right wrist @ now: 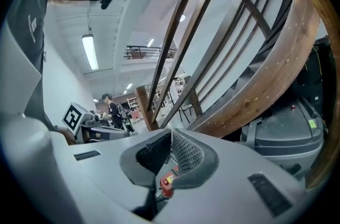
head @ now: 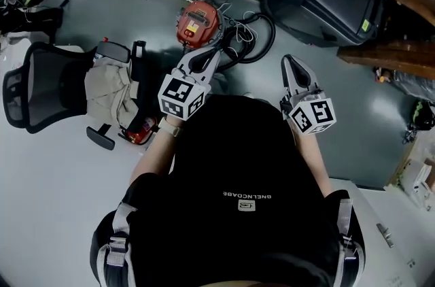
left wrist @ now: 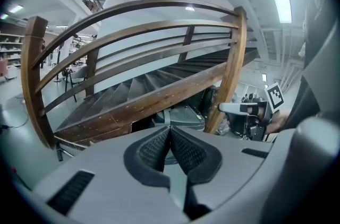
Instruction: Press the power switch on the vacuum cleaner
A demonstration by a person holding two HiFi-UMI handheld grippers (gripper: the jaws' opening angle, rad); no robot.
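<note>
Only head view shows vacuum cleaner [head: 198, 22] whole; jaws together

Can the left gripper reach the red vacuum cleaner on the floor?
Probably yes. Nothing lies between the left gripper and the vacuum cleaner in the head view; its hose curls off to the side.

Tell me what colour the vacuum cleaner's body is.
Red. The vacuum cleaner shows best in the head view.

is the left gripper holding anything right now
No, in the left gripper view the left gripper has its jaws closed pad against pad, with nothing between them.
</note>
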